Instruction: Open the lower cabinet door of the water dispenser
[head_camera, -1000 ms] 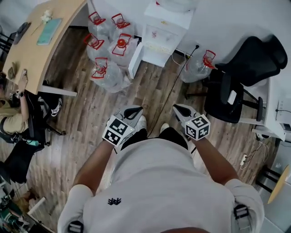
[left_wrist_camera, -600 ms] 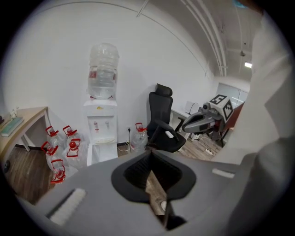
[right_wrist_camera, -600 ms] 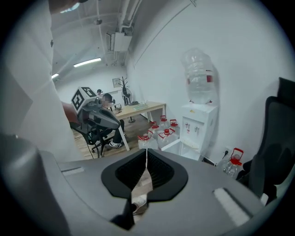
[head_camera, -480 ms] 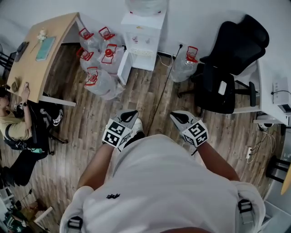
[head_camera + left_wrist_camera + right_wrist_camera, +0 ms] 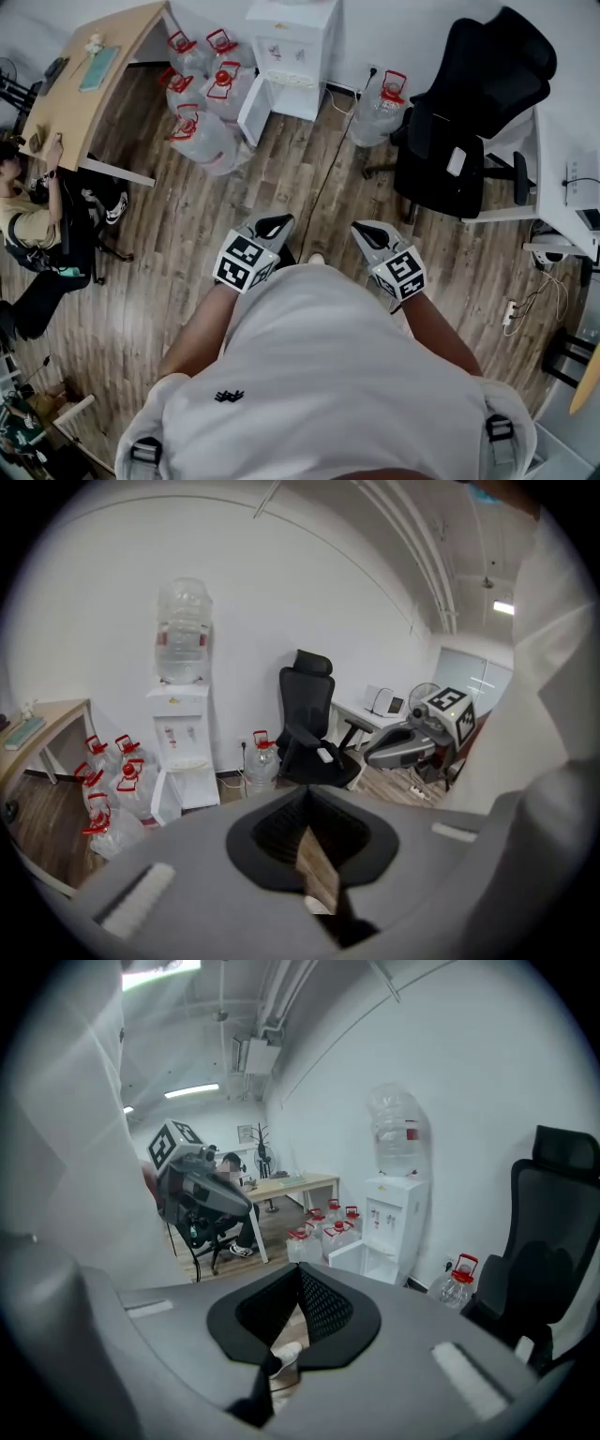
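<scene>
**Both jaws shut and empty, dispenser well ahead of us**

We hold the left gripper (image 5: 274, 225) and the right gripper (image 5: 367, 232) side by side in front of our chest, both angled down toward the wooden floor (image 5: 187, 234). The left jaws are drawn together at the tips, with only a thin wedge of floor showing behind them. The right jaws have just closed the last little way and now meet as well. Neither pair holds or touches anything.

A cluster of clear bottles (image 5: 202, 103) with red caps and handles stands on the floor just left of the water dispenser (image 5: 289, 47). A single bottle (image 5: 380, 108) of the same kind stands to its right, beside the black office chair (image 5: 469, 122). A large bottle (image 5: 183, 630) sits neck-down on top of the dispenser. We cannot tell how much water any of them holds.

The water dispenser stands upright against the far wall (image 5: 394, 37), well apart from both grippers, its long axis vertical and its front facing us. Its lower cabinet door (image 5: 251, 108) stands swung out to the left, toward the bottle cluster. The inside of the cabinet is too small to make out. A pale wooden counter (image 5: 84, 94) fills the far left corner.
</scene>
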Demonstrator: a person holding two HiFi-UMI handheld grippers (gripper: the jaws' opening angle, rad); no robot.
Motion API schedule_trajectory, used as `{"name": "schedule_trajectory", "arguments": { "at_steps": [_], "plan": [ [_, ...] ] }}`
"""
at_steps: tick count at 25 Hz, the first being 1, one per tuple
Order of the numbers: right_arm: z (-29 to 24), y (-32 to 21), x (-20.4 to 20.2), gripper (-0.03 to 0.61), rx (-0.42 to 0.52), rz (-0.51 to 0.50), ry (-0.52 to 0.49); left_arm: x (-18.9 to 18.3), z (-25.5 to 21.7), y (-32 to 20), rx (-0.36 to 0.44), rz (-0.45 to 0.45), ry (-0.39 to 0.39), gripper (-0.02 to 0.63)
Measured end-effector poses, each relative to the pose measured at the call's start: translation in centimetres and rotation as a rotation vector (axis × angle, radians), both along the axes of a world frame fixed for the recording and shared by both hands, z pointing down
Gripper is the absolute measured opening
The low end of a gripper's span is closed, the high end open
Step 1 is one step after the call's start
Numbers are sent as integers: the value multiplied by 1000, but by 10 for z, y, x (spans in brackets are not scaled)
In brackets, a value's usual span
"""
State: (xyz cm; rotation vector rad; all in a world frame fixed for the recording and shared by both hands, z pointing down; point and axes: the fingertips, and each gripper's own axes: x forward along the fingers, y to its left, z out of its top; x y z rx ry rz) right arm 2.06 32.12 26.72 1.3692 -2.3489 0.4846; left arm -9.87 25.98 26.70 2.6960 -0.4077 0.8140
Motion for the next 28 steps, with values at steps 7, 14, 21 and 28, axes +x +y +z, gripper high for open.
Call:
{"name": "schedule_trajectory", "arguments": {
  "at_steps": [7, 14, 21, 28],
  "plan": [
    [-6, 20, 6, 2, 32, 26, -54, 21, -5, 27, 11, 69, -29, 55],
    [-6, 33, 7, 2, 40, 38, -81, 26, -4, 40, 19, 98, -53, 55],
    [-7, 32, 9, 2, 41, 37, -89, 28, -1, 37, 17, 106, -56, 55],
    [-7, 10, 6, 2, 47, 11, -91, 25, -5, 19, 25, 84, -54, 55]
  ]
}}
